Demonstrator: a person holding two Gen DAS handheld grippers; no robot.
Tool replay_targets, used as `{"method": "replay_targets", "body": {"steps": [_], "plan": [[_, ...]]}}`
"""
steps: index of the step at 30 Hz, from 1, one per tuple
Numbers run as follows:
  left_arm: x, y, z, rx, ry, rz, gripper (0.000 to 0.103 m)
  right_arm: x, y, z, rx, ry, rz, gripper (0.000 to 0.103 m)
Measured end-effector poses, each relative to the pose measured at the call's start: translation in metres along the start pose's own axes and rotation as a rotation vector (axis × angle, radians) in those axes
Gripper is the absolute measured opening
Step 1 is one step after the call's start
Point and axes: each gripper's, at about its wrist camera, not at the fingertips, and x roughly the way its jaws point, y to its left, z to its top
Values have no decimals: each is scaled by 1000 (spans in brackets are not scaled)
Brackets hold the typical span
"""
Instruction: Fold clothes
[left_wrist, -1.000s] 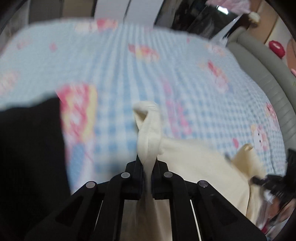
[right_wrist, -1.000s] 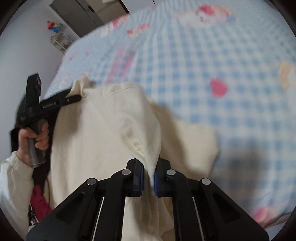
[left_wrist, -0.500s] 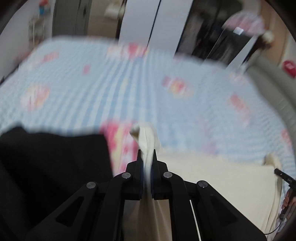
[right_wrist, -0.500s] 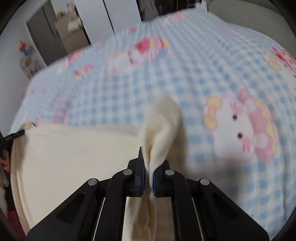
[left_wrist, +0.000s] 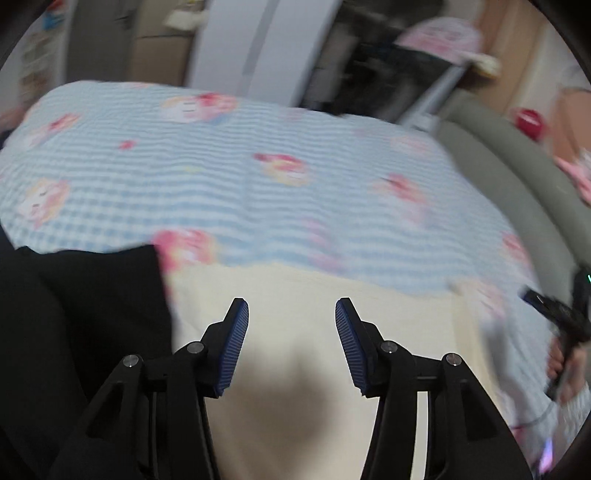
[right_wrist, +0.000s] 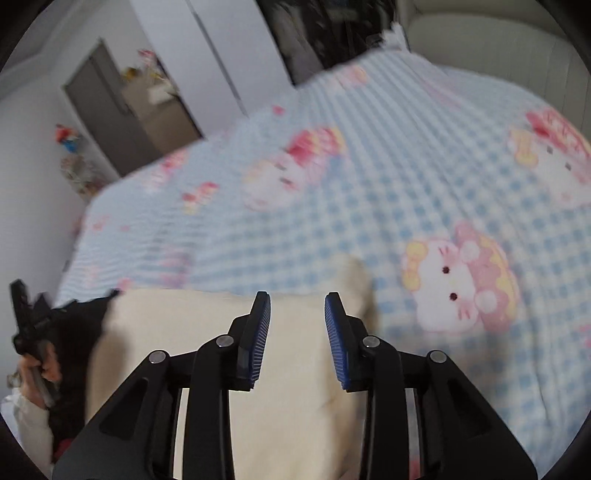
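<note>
Now both claws (left_wrist: 291, 314) (right_wrist: 297, 306) are opening, empty, above the cream garment (left_wrist: 314, 295), lying crosswise.

Left gripper (left_wrist: 291, 325): the pinched fold of the cream garment (left_wrist: 314, 369) has been released; jaws are opening, nothing between the pads.
Right gripper (right_wrist: 297, 317): the bunched cream cloth has been let go; jaws are opening, empty.
Cream garment: previously lifted and bunched at both grippers, now laid flat on the blue checked bedsheet (right_wrist: 369, 184), beside the black garment (left_wrist: 92, 314).
</note>
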Motion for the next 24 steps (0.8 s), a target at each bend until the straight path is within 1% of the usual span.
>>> {"method": "replay_targets", "body": {"steps": [1, 3, 5, 7, 9, 11, 13, 14, 16, 17, 18, 20, 22, 24], "plan": [[-7, -16, -13, 18, 24, -15, 50, -14, 14, -17, -9, 12, 33, 32], [-16, -48, -54, 64, 98, -13, 50, -40, 40, -53, -28, 38, 96, 42], [-21, -77, -100, 111, 164, -10, 49, -50, 65, -113, -27, 100, 132, 46], [-35, -105, -152, 116, 202, -20, 49, -59, 90, -173, -25, 164, 165, 46], [-35, -120, -211, 77, 258, -9, 49, -57, 106, -232, -55, 211, 113, 46], [-35, -123, -260, 59, 318, 42, 49, -50, 115, -285, -90, 268, 57, 46], [-36, -123, -307, 50, 379, 103, 49, -45, 111, -338, -86, 358, 25, 46], [-45, -122, -331, 46, 381, 104, 49, -43, 109, -365, -82, 403, 11, 46], [-77, -118, -368, 56, 334, 98, 49, -62, 101, -407, -108, 406, 2, 45], [-96, -112, -386, 50, 323, 103, 49, -73, 97, -427, -121, 404, -2, 45], [-110, -108, -401, 39, 323, 101, 49, -89, 95, -447, -162, 387, -10, 45], [-130, -101, -421, 24, 335, 95, 49, -113, 93, -473, -180, 384, -35, 46], [-145, -98, -431, 27, 343, 101, 47, -134, 90, -491, -169, 377, -27, 46], [-163, -91, -434, -20, 309, 89, 47, -150, 86, -499, -131, 371, -19, 46]]}}
